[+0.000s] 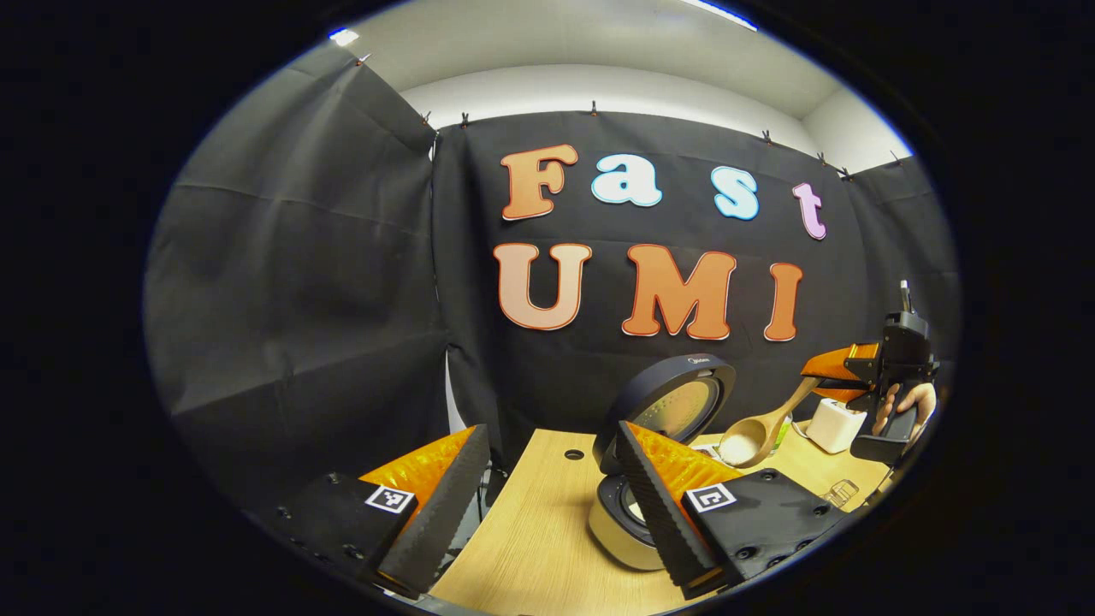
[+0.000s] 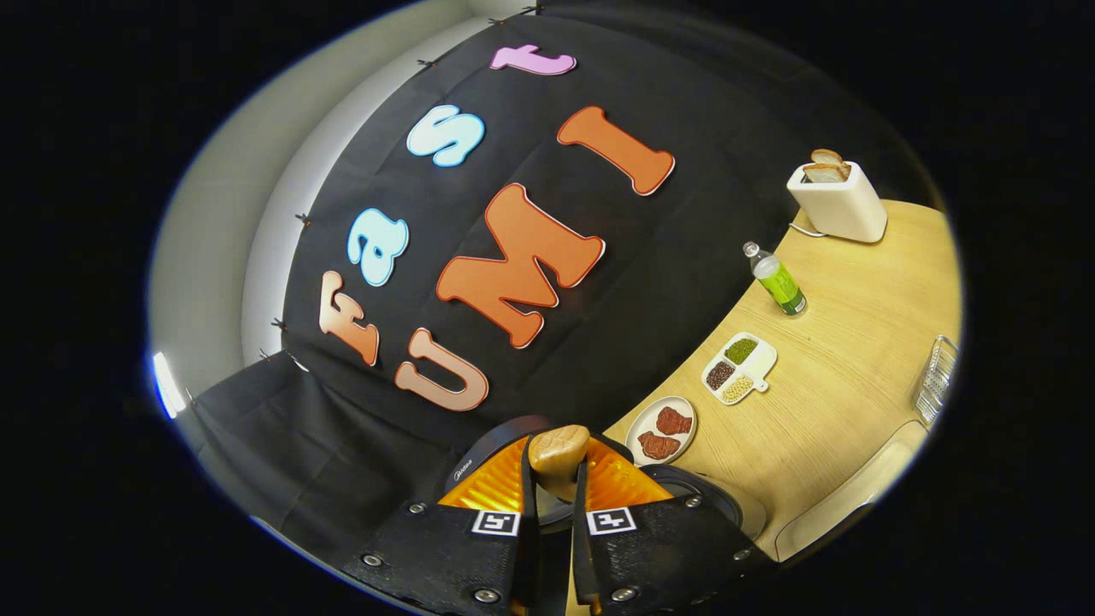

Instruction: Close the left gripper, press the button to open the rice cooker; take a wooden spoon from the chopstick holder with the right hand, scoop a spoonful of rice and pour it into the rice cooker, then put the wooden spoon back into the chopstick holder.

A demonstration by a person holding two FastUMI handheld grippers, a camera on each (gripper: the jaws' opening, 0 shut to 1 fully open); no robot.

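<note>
The rice cooker [image 1: 618, 524] stands on the wooden table with its dark lid [image 1: 676, 400] swung up. My left gripper [image 1: 547, 505] is open, its right finger in front of the cooker, nothing between the fingers. Farther right, a hand holds my right gripper [image 1: 843, 370], which grips the handle of a wooden spoon [image 1: 753, 438]. The spoon's bowl carries white rice and hangs just right of the open cooker. In the right gripper view, my right gripper [image 2: 554, 505] is shut on the wooden spoon's handle [image 2: 558, 453], with the rice cooker [image 2: 710, 505] below and behind the fingers.
A white toaster [image 2: 840, 202] with bread, a green bottle [image 2: 778, 282], a divided dish of grains [image 2: 739, 368] and a plate of meat [image 2: 660, 429] sit along the table's far side. A wire rack [image 2: 934, 376] stands at the right edge. The table [image 1: 530, 547] has a cable hole [image 1: 574, 454].
</note>
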